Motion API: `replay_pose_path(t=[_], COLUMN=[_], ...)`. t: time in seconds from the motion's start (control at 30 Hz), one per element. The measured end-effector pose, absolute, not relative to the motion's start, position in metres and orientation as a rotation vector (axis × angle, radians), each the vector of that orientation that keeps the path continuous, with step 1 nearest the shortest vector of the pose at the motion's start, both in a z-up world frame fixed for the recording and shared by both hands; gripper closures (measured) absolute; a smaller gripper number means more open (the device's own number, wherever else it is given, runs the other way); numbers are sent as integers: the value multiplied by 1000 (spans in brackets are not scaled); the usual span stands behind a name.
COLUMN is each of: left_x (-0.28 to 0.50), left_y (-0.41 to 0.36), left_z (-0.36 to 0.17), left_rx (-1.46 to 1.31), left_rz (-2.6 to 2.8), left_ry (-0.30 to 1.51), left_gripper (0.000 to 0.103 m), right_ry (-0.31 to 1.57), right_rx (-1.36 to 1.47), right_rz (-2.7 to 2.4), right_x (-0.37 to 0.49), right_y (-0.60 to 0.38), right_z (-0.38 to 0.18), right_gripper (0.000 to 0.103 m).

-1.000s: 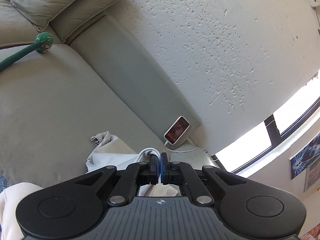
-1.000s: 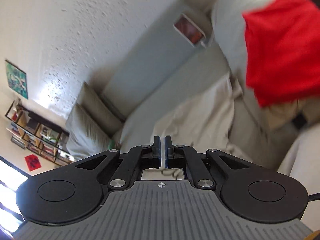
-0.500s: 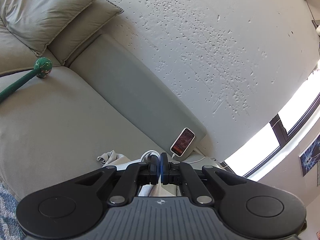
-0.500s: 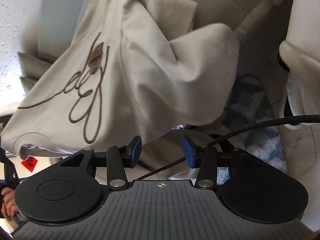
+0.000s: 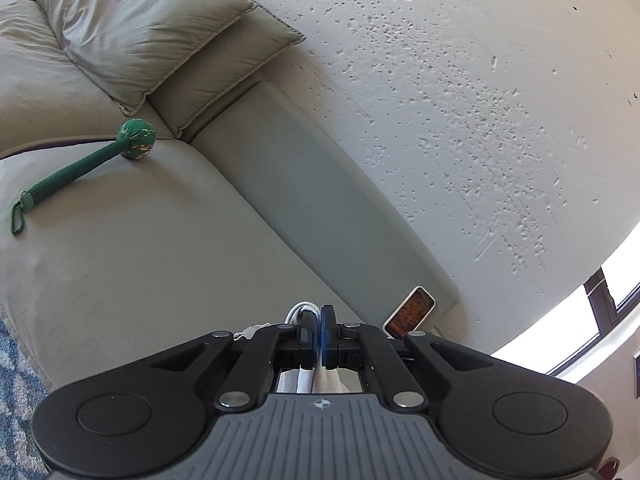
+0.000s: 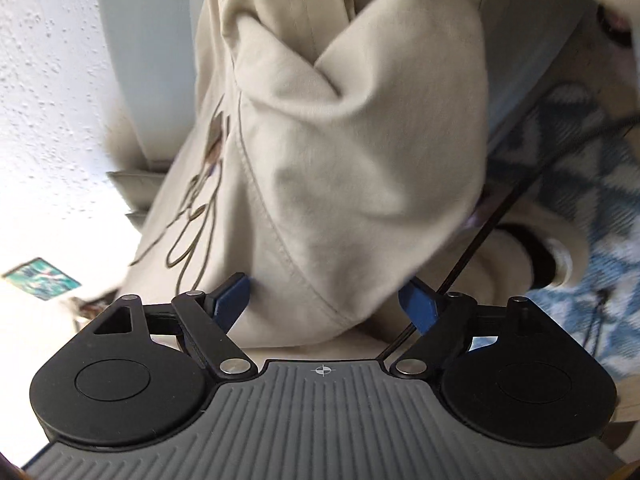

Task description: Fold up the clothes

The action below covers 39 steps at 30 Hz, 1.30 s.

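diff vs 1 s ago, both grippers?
Right gripper went from shut to wide open, swinging down toward the beige printed sweatshirt. Left gripper tilted up, so less fabric shows. Unchanged: left stays shut on white cloth; green ball-ended stick on the sofa.

Illegible brown cursive script across the beige sweatshirt (image 6: 320,140); nothing else.

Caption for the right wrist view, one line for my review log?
Right gripper open beneath a hanging beige shirt with brown script lettering.
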State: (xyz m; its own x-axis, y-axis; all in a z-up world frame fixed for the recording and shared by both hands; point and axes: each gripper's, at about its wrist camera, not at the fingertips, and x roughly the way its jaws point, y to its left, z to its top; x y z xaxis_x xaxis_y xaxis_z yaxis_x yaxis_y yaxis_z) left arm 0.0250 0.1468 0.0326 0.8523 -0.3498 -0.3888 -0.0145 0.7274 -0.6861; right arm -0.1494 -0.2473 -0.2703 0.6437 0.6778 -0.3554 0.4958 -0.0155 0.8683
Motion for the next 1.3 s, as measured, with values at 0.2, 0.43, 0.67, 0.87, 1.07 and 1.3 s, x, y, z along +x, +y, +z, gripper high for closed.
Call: replay_pose_path(t=[0.2,0.43,0.67,0.87,1.07,1.3], left_x=[20,6,-38,-67,-13,146], left_y=[156,149,132,144,137,112], left_z=[23,63,159,215,215,167], left_rx=[-742,-653,-568,-600,-583,-601], left_rz=[-154,-237,-439,-492,-454,-350], left_ry=[551,442,87,-93,11,349], left_gripper=[103,103,103,103,103,103], right_ry=[900,646,102,-137,-26,355], right_rx=[1512,1220,850,704,717,726], right_rz=[130,103,167,192,147,-9], right_x=[-165,-174,-178,-201,-152,37], right_y=[-257,-299,-326,-317,-327,-334], right_z=[-243,-130,88,197,235,167], right_gripper=[96,101,101,101,101,100])
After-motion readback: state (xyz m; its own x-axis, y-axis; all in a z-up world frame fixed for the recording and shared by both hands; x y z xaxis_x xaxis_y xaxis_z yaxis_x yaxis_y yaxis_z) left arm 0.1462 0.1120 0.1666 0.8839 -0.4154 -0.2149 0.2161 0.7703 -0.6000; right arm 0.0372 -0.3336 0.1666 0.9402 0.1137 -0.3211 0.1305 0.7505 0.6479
